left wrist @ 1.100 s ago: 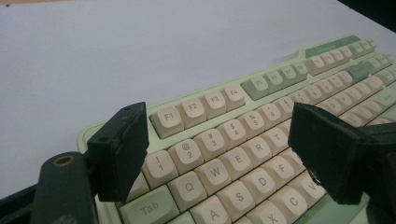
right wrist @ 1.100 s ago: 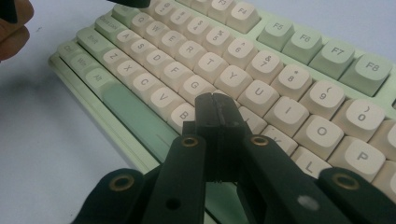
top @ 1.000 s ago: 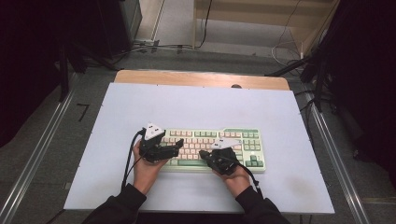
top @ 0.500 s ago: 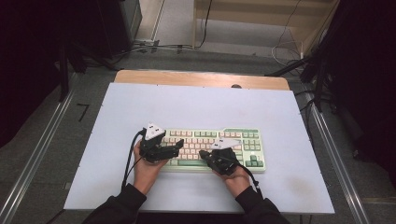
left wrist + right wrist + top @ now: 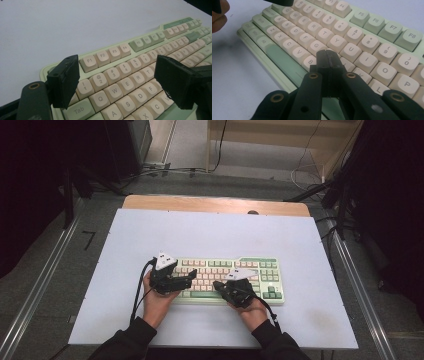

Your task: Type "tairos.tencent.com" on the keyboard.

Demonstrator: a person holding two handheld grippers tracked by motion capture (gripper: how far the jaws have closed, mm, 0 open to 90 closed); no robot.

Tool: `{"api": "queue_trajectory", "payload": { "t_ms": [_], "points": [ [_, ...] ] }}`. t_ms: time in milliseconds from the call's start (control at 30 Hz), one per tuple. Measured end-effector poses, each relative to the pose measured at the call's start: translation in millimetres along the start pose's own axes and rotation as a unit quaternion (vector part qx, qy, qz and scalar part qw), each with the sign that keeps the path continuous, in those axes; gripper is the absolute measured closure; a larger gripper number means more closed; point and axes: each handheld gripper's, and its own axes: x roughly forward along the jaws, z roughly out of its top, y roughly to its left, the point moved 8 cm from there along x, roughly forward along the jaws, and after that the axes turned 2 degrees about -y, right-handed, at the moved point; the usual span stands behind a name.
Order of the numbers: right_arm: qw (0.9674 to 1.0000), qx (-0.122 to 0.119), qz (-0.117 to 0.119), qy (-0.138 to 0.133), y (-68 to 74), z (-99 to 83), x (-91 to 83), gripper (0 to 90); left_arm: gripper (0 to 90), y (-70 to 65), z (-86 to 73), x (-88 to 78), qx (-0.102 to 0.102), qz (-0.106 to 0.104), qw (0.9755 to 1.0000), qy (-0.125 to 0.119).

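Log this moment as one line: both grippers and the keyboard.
left gripper: open, above keyboard left end | right gripper: shut, tip at the keys by B | holding: nothing

One keyboard, two grippers: left, right; one table, apparently.

Keyboard: pale green case, cream letter keys, green function and modifier keys, green spacebar. Lies flat, long side parallel to desk's near edge, nearer that edge than far edge, slightly right of middle. All keycaps seated, legends upward.
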Motion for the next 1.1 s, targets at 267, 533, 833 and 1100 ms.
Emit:
{"api": "queue_trajectory", "payload": {
  "t_ms": [267, 533, 833, 1100],
  "points": [
    [1.0000, 0.001, -0.002, 0.008, -1.1, -0.1, 0.8, 87.2, 20.8, -0.2, -0.1, 0.0, 0.000, 0.000, 1.0000, 0.001],
    [0.9989, 0.032, -0.001, -0.036, -15.5, 12.4, -19.7, 43.7, 22.1, -0.4, 0.3, -0.8, 0.001, -0.003, 1.0000, -0.001],
    [0.9984, 0.045, -0.021, -0.027, -32.4, 5.9, -28.3, 24.2, 59.9, -9.7, 0.5, -1.9, 0.015, -0.048, 0.9987, -0.011],
    [0.9978, 0.049, -0.033, -0.030, -40.4, 3.5, -34.5, 23.9, 90.0, -16.3, 1.3, -1.3, 0.015, -0.080, 0.9966, -0.008]
  ]
}}
